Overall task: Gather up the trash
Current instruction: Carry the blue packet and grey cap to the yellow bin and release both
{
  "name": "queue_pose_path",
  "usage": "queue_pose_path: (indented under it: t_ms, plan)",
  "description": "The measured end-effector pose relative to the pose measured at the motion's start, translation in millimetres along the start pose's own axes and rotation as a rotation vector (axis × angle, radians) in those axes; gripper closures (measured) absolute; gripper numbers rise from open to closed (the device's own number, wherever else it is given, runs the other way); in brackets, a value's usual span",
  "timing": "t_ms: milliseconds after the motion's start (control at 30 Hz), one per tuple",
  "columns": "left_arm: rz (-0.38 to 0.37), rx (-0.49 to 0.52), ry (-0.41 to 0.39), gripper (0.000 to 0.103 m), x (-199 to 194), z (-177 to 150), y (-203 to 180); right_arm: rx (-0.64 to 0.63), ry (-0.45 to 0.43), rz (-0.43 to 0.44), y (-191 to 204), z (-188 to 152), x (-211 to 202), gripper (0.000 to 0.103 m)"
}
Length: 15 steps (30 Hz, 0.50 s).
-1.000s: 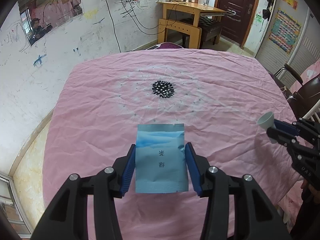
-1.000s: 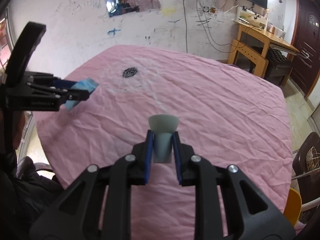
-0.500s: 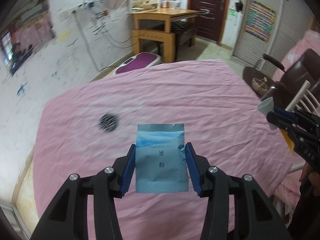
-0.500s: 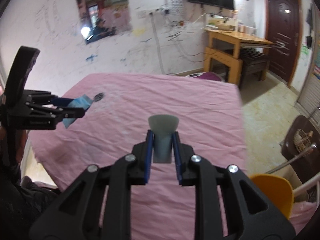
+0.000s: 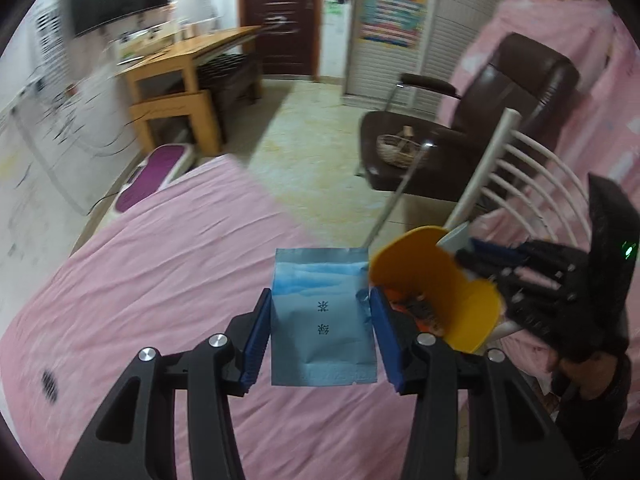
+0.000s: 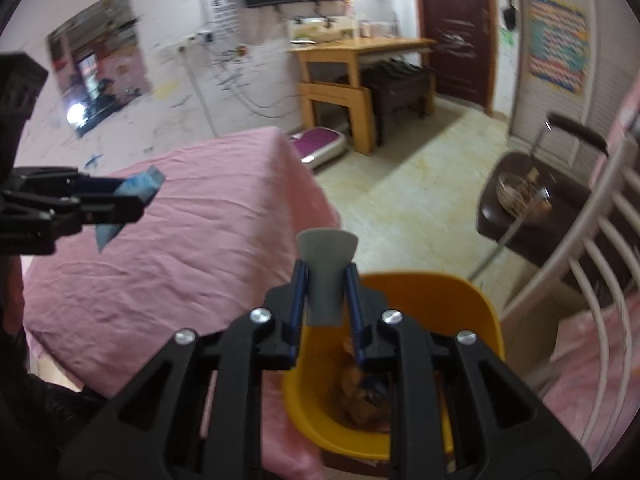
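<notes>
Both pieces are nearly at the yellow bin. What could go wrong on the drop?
1. The blue packet in the left hand-held gripper sits over the pink cloth beside the yellow bin; released here, it would likely miss.
2. The right hand-held gripper holds the grey cup near the bin's rim; it may bounce out.
3. Both are close together and could collide.

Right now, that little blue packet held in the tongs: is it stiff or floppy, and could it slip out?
The blue packet probably weighs little: it looks flat and thin. It seems fairly stiff, standing straight between the left tongs without drooping, though creased at one edge. Its shiny surface may be slippery, so a looser squeeze could let it slide.
</notes>
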<state>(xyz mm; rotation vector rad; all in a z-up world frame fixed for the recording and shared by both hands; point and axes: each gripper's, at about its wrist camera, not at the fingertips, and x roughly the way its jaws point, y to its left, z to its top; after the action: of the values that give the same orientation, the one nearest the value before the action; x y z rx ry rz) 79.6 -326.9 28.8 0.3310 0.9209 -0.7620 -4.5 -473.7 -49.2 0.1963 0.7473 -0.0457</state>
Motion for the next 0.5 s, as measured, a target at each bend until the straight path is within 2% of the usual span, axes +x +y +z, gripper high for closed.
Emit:
queue_pose_path:
  t_ms: [233, 300, 400, 500]
  plan:
    - [-0.133, 0.024, 0.092, 0.058, 54, 22, -52, 0.116, 0.058, -0.011, -46, -31, 20, 0.084]
    - [-0.185, 0.015, 0.115, 0.058, 69, 25, -61, 0.166, 0.076, -0.015, -61, -40, 28, 0.084]
    - [-0.217, -0.006, 0.152, 0.058, 92, 26, -70, 0.243, 0.093, -0.021, -81, -51, 37, 0.084]
    - [-0.245, -0.014, 0.173, 0.051, 105, 25, -78, 0.299, 0.102, -0.024, -97, -58, 42, 0.084]
